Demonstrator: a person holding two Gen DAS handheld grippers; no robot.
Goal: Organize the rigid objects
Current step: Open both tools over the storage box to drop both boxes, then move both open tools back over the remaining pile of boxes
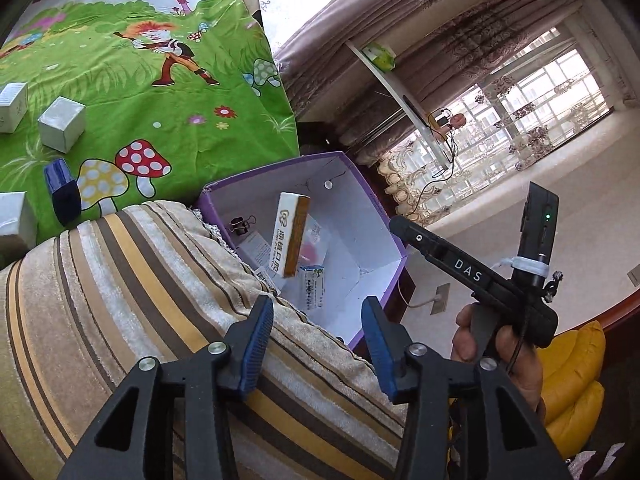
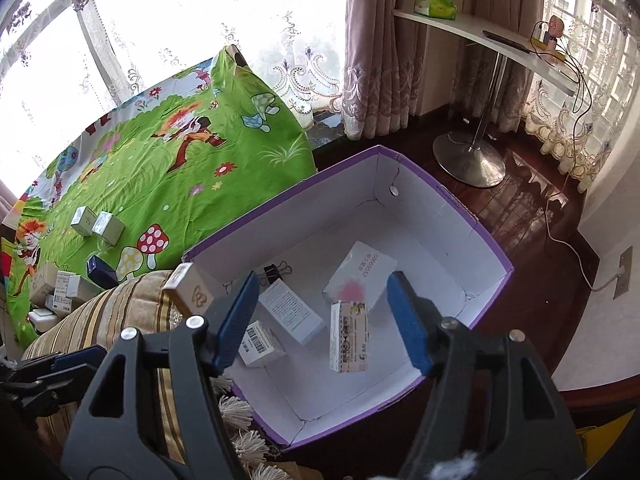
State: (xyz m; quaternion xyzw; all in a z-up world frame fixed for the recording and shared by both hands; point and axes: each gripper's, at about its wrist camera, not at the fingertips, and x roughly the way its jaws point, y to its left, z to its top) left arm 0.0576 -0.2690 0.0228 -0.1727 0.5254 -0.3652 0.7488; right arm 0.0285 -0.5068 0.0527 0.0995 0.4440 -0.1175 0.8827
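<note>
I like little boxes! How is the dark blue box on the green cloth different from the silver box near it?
The dark blue box is navy and narrow; the silver box is pale grey and cube-shaped. The dark blue box sits at the cloth's edge beside the striped cushion; the silver box lies farther onto the green cloth. Both are small, closed boxes.

We saw the left gripper (image 1: 318, 344) spread and empty over the purple box (image 1: 376, 196); an orange-edged carton (image 1: 291, 235) appeared tilted inside the box, above smaller packets.

At the left edge of the left wrist frame, a white box (image 1: 14, 224) is cut off; the striped cushion (image 1: 132, 300) hides the purple box's (image 1: 384, 208) near wall.
</note>
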